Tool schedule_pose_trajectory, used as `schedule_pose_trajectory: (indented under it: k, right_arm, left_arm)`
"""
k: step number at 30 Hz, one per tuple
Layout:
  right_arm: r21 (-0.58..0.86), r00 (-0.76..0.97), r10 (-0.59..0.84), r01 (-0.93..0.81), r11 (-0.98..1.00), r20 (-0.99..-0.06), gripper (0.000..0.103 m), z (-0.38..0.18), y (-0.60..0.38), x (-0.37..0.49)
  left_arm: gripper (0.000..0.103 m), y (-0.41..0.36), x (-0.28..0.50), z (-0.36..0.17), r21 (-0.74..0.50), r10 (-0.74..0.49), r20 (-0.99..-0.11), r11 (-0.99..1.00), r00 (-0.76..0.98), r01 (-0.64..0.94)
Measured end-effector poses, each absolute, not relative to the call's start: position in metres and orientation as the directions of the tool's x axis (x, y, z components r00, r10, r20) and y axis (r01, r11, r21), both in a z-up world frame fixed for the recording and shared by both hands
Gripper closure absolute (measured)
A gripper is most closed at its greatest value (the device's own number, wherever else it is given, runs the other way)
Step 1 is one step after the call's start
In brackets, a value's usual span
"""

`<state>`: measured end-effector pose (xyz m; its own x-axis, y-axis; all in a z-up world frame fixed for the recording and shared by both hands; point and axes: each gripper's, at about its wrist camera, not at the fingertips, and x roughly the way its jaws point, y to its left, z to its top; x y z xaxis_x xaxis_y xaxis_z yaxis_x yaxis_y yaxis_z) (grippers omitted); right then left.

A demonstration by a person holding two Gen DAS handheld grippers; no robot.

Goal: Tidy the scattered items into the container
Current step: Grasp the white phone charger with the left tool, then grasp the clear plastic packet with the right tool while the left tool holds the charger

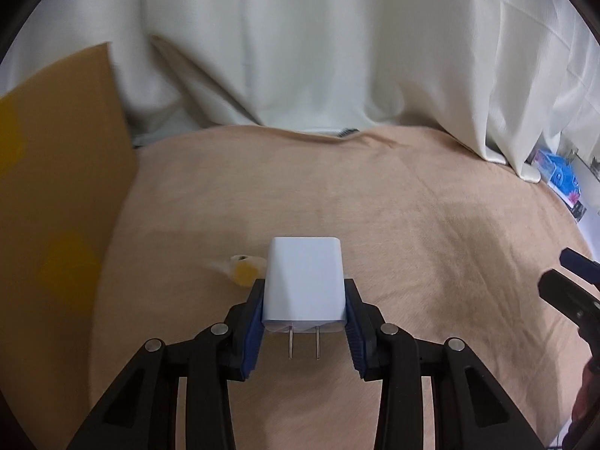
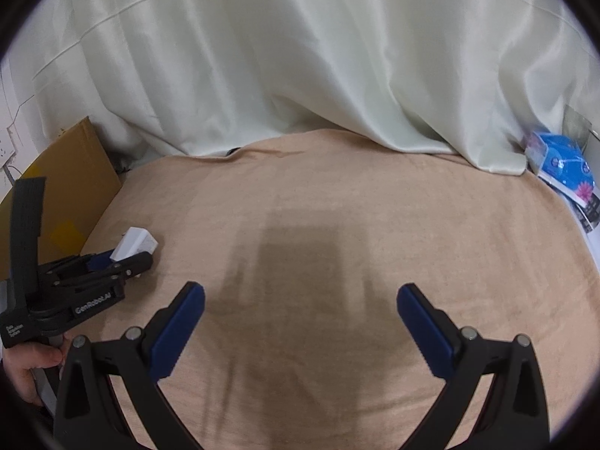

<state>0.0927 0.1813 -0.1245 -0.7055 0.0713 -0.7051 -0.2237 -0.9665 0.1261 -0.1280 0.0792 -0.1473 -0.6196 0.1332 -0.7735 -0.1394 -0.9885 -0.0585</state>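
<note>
The left gripper (image 1: 304, 302) has its blue pads clamped on the sides of a white plug-in charger (image 1: 303, 281), prongs pointing back toward the handle, over the tan blanket (image 1: 412, 225). Just to its far left lies a small yellowish roll (image 1: 245, 268). A cardboard box (image 1: 56, 206) stands at left. The right gripper (image 2: 300, 313) hangs wide apart, empty.

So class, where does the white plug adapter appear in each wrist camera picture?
Left wrist view: white plug adapter at lower centre, between the left gripper fingers, prongs toward the camera.
Right wrist view: at far left, in that same gripper.
Shared landmark: the brown cardboard box at left.
</note>
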Motion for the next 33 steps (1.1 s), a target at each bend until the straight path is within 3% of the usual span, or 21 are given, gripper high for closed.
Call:
schedule_pose_trajectory:
  k: [12,21,33]
  right_arm:
    - [0.146,-0.721,-0.102,0.002,-0.989,-0.685,0.0,-0.118,0.12,0.047]
    - [0.118,-0.68,-0.197,0.162,-0.98,-0.706,0.0,-0.122,0.063,-0.001]
    - [0.187,-0.708,-0.184,0.074,-0.979,-0.682,0.0,-0.12,0.088,0.013]
  left_arm:
    - [0.064,0.03,-0.081,-0.133,-0.047,0.082,-0.758,-0.996,-0.647,-0.071]
    - [0.064,0.018,-0.05,-0.135,-0.08,0.111,-0.75,-0.994,-0.652,-0.076]
    - [0.064,0.073,-0.019,-0.146,0.005,0.124,-0.715,-0.983,-0.688,-0.183]
